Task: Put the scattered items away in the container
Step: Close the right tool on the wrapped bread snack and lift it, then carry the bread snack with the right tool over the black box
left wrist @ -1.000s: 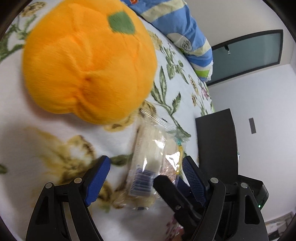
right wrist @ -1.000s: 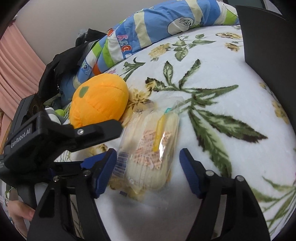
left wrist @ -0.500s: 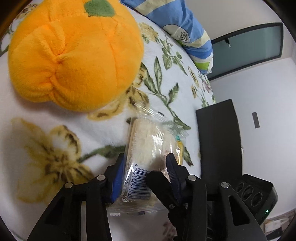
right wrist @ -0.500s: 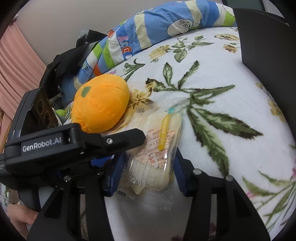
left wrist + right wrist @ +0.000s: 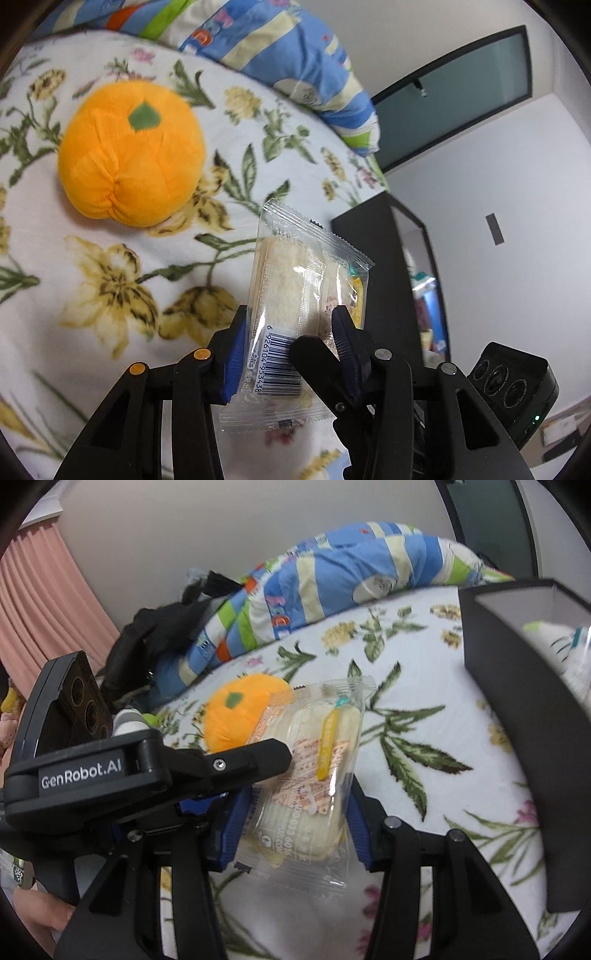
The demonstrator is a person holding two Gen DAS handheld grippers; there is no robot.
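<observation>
A clear-wrapped bread packet is held above the floral bed cover, also seen in the right wrist view. My left gripper is shut on its barcode end. My right gripper is shut on the same packet from the other side, its fingers beside the left gripper's. An orange plush pumpkin lies on the cover beyond the packet, also in the right wrist view. A black open container stands at the right on the bed, with some items inside; it also shows in the left wrist view.
A blue striped quilt is bunched along the far side of the bed. Black clothing lies at its left end. A pink curtain hangs at far left.
Both grippers closed on the bread packet and lifted it off the cover. The view pulled back from the pumpkin, and the container came closer on the right.
</observation>
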